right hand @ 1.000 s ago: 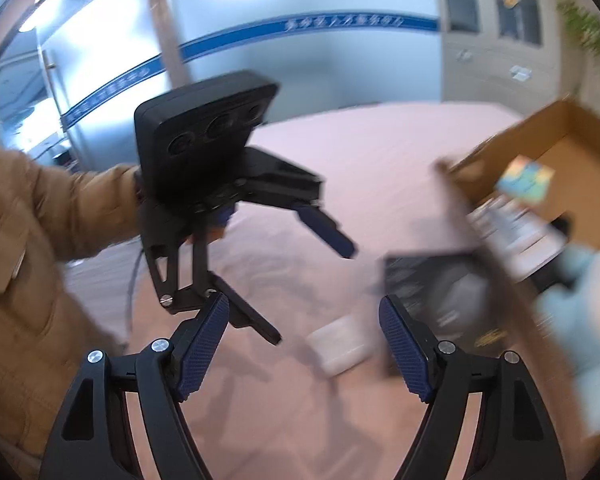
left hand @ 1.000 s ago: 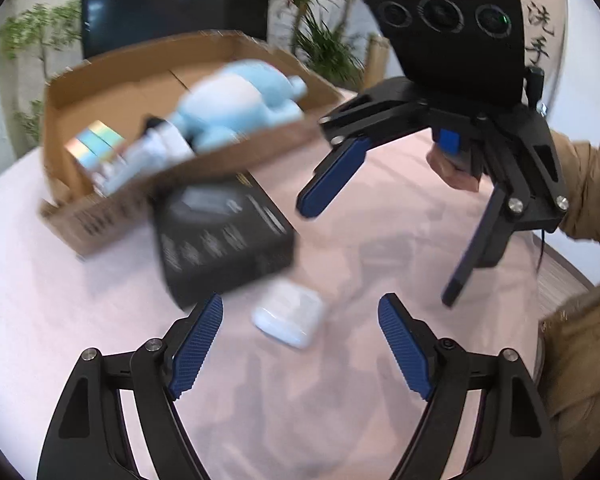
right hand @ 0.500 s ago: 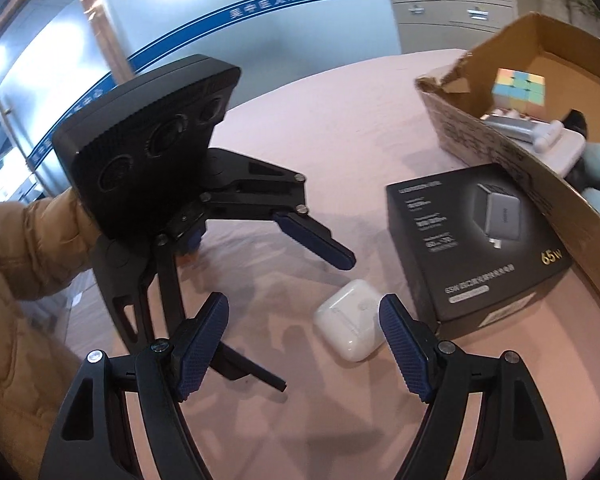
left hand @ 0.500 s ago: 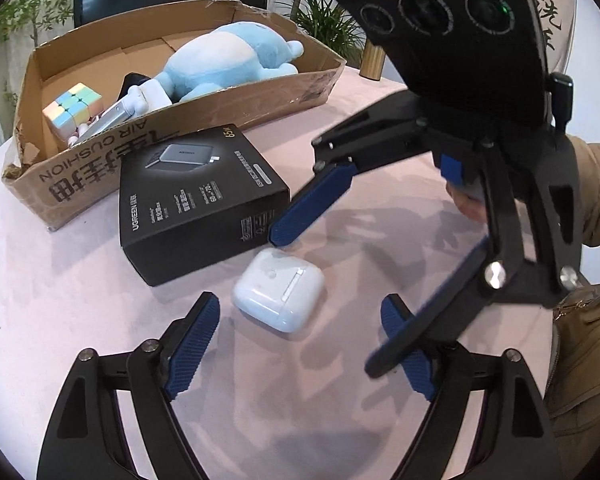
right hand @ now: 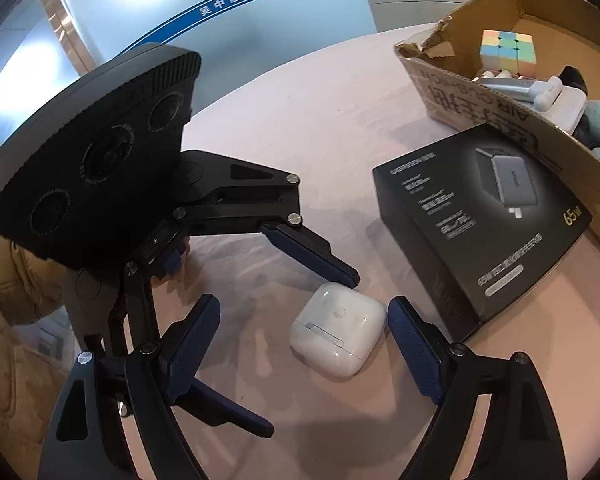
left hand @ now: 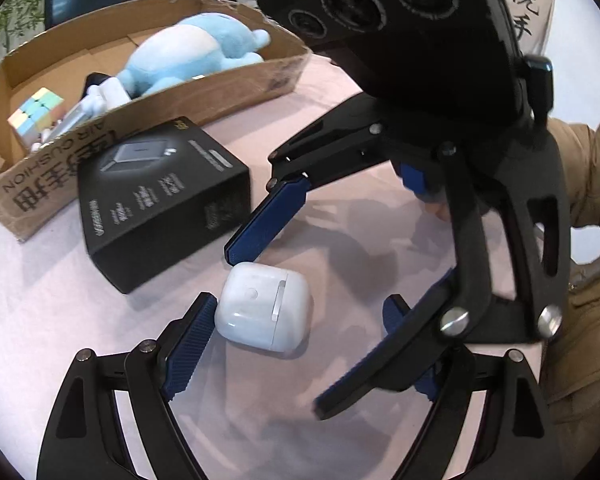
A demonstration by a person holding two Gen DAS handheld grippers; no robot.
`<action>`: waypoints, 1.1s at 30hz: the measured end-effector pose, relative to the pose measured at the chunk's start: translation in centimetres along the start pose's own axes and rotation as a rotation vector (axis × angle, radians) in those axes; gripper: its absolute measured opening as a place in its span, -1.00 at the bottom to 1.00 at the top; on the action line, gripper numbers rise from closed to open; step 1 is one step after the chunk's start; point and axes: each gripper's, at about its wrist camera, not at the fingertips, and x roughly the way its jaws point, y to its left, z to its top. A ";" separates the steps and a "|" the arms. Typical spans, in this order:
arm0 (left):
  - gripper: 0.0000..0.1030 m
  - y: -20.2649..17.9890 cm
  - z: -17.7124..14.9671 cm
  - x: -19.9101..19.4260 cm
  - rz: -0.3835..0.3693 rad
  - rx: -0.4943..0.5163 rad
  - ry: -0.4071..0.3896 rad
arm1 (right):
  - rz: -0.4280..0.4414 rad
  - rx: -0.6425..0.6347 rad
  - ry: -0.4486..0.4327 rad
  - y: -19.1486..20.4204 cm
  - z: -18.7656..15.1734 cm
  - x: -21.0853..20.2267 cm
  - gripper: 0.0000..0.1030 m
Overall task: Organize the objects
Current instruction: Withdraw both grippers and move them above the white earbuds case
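Crowding in from opposite sides, both tongs hang over the white earbud case (left hand: 265, 311), which lies on the pink surface (left hand: 40, 320) just in front of the black charger box (left hand: 160, 196). The left tongs (left hand: 296, 340) stand open with the case between their fingers: the left pad looks to be right against the case's side, though contact is hard to judge, and the right pad is partly hidden behind the other tool. The right tongs (right hand: 300, 340) are open too and have just been widening; the case sits between their fingers, close to the right-hand pad but not pressed by both. The cardboard box (left hand: 204, 92) behind holds a blue plush toy (left hand: 192, 52), a pastel cube (left hand: 34, 114) and some white items (too jumbled to name). Its far wall is cut off in the right wrist view. Open surface stretches to the left of the case, while the charger box hems it in behind.
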 end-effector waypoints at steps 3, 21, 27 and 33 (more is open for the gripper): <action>0.64 -0.7 -0.2 0.2 -0.005 0.022 0.014 | 0.040 0.007 0.014 0.1 -0.6 -0.3 0.67; 0.65 -3.9 -2.3 -0.8 -0.007 0.065 0.023 | 0.067 -0.125 0.039 1.1 -3.0 -1.7 0.67; 0.66 -3.8 -2.8 -1.1 0.058 0.085 0.031 | -0.015 -0.269 0.083 1.9 -4.2 -2.4 0.67; 0.66 -2.3 -2.3 -1.1 0.138 0.018 0.021 | -0.052 -0.328 0.097 0.8 -2.9 -3.3 0.61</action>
